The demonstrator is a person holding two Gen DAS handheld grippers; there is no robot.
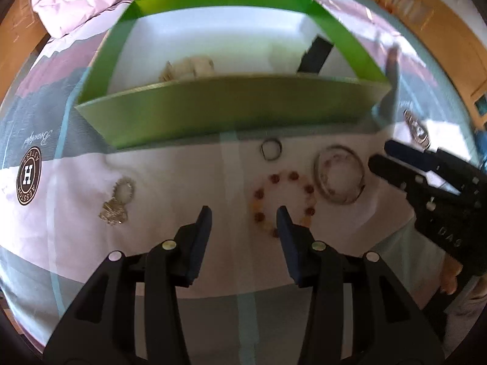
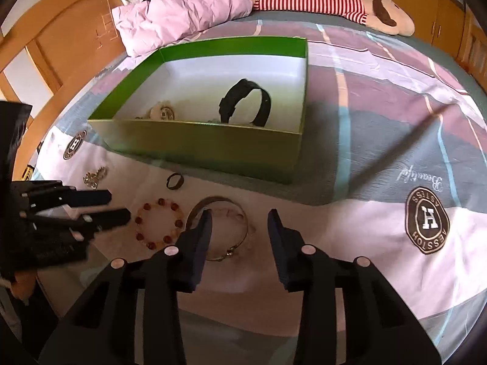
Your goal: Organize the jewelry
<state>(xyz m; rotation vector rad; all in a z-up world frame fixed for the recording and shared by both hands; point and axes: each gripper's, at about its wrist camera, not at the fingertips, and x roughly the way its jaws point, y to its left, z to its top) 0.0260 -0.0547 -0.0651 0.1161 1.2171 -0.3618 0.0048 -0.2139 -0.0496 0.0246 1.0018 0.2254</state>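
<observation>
A green box [image 1: 231, 109] [image 2: 207, 144] stands on the bed, holding a black band [image 2: 246, 103] and pale jewelry [image 2: 162, 112]. In front of it lie a small dark ring [image 1: 271, 149] [image 2: 175, 181], a beaded bracelet [image 1: 283, 203] [image 2: 159, 223], a silver bangle [image 1: 339, 178] [image 2: 220, 231] and a silver chain piece [image 1: 117, 200] [image 2: 95, 176]. My left gripper [image 1: 243, 216] [image 2: 114, 206] is open and empty, just before the beaded bracelet. My right gripper [image 2: 239, 216] [image 1: 380, 156] is open and empty over the bangle.
The patterned bedsheet [image 2: 380, 158] has round logo patches [image 2: 426, 220] [image 1: 29, 179]. A pink pillow [image 2: 182, 9] and a striped plush toy [image 2: 319, 0] lie at the bed's far end. Wooden cabinets [image 2: 441, 6] surround the bed.
</observation>
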